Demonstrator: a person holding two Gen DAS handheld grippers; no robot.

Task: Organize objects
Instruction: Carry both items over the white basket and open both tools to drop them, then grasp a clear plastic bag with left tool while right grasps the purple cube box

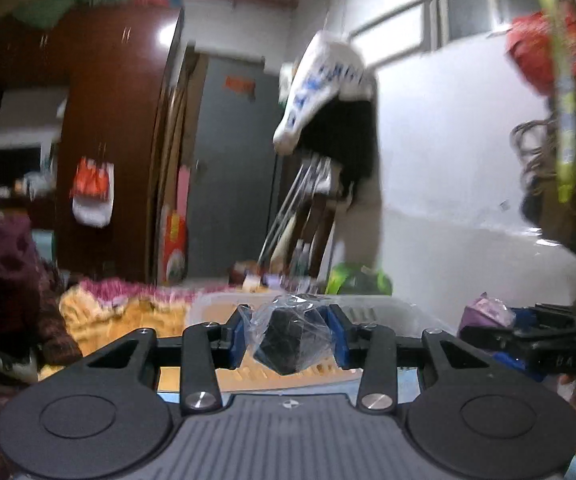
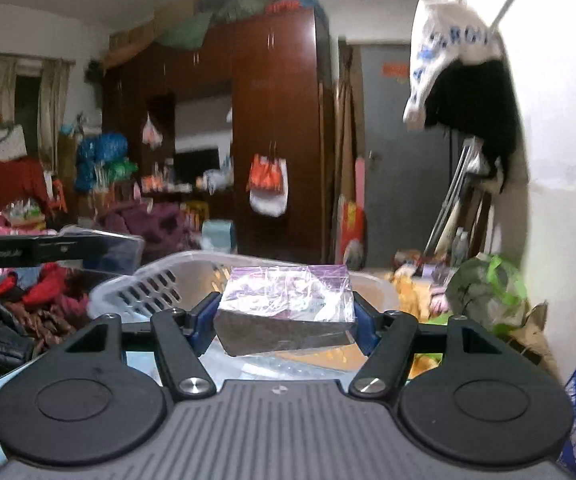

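**Both grippers held wrapped items above the basket**

The left gripper [image 1: 290,338] was partly closed, its blue pads pressing a small black object in clear plastic wrap [image 1: 290,340]. The right gripper [image 2: 283,320] clamped a purple-topped wrapped box [image 2: 288,306]. Just beyond both stood a white slotted laundry basket [image 2: 147,284].

Big brown wardrobe [image 2: 279,128] at the back, with an orange and white bag [image 2: 267,190] hanging on it. Grey door [image 2: 404,176] beside it. White bag with blue letters [image 1: 324,88] hanging over black clothes [image 1: 348,148] by the white wall [image 1: 448,160]. Green bag [image 2: 488,292] low by the wall. Yellow blanket [image 1: 123,320] down on the left.
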